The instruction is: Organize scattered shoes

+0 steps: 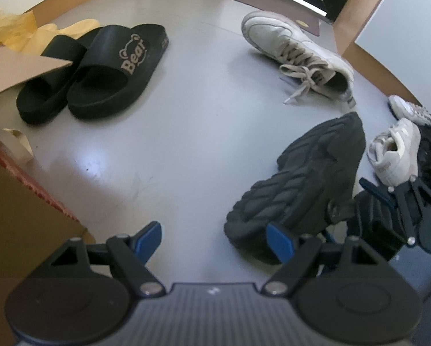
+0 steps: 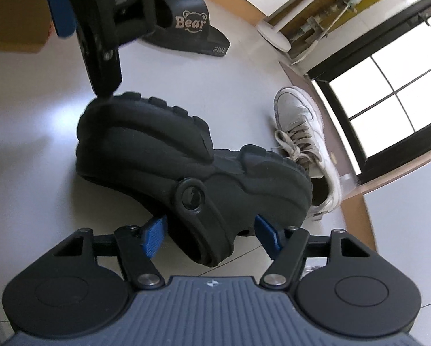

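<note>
- Now right tongs angle down, straddling the black clog's heel, pads seemingly not yet clenched.
- Left tongs hang released above grey floor; black slides at ten o'clock.

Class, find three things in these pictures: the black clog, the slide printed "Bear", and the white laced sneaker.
black clog [image 2: 146,147]: right wrist view, on its chunky upper.
Bear slide [image 1: 129,54]: left wrist view, on the printed strap.
white sneaker [image 1: 276,33]: left wrist view, on the toe side.

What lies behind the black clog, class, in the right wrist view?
Behind the clog lies a white sneaker, toe and laces showing; the clog covers part of its heel. Farther back sits a Bear slide.
</note>
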{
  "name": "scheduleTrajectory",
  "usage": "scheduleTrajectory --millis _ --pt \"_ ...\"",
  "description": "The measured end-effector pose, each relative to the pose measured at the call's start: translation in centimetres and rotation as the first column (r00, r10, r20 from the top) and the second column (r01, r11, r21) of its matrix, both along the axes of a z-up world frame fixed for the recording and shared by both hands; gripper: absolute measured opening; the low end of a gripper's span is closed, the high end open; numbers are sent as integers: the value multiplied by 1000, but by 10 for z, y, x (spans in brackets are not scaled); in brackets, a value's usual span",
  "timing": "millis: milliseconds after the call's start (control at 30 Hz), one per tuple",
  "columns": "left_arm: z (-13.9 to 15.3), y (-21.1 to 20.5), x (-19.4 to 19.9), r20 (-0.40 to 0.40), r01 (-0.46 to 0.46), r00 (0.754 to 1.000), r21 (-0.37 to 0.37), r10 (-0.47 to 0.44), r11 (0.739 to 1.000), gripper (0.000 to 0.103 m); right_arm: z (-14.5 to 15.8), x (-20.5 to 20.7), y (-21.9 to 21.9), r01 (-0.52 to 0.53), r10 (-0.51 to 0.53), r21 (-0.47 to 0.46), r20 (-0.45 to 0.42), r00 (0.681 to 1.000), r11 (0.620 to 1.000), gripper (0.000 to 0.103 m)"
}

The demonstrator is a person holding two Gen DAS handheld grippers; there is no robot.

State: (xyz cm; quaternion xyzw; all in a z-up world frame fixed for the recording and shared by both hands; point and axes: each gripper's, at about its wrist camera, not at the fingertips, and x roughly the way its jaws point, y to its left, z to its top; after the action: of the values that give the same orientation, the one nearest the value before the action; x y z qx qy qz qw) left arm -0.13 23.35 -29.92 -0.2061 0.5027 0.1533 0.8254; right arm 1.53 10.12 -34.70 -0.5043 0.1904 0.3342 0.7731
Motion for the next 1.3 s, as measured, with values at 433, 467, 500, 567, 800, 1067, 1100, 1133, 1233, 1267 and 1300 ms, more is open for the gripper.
scheduleTrajectory --millis 433,467,500,567,800,1067,1100,1133,1233,1267,1300 --pt "-1 9 -6 2 -32 999 21 32 999 82 23 13 -8 52 -44 166 -51 998 985 36" --pt "1 9 -7 13 -36 999 24 36 999 82 27 15 -9 63 -52 183 -67 996 981 36" --pt "3 9 -7 21 -39 999 24 38 999 82 31 19 -10 81 -64 205 -90 994 975 35" --pt "5 10 -8 36 -46 998 27 45 999 82 39 26 -13 125 -91 248 -143 985 961 35" --pt "12 14 -10 84 -80 993 30 77 996 82 74 56 -25 303 -147 389 -383 912 870 35" --pt "15 9 -8 98 -64 993 27 61 998 82 99 79 -38 503 -142 417 -647 749 757 35" --pt "15 8 -8 99 -61 993 29 58 998 82 101 81 -41 528 -137 415 -676 724 741 34" --pt "15 7 -8 100 -58 993 34 55 998 82 104 84 -43 552 -132 412 -703 699 725 34" --pt "18 5 -6 107 -50 993 52 44 997 82 108 93 -50 622 -113 387 -784 611 680 32" --pt "18 4 -6 109 -50 993 50 44 997 82 108 95 -51 642 -110 374 -804 584 670 30" --pt "18 4 -6 109 -50 993 49 45 998 82 108 97 -53 664 -107 357 -828 551 657 29"
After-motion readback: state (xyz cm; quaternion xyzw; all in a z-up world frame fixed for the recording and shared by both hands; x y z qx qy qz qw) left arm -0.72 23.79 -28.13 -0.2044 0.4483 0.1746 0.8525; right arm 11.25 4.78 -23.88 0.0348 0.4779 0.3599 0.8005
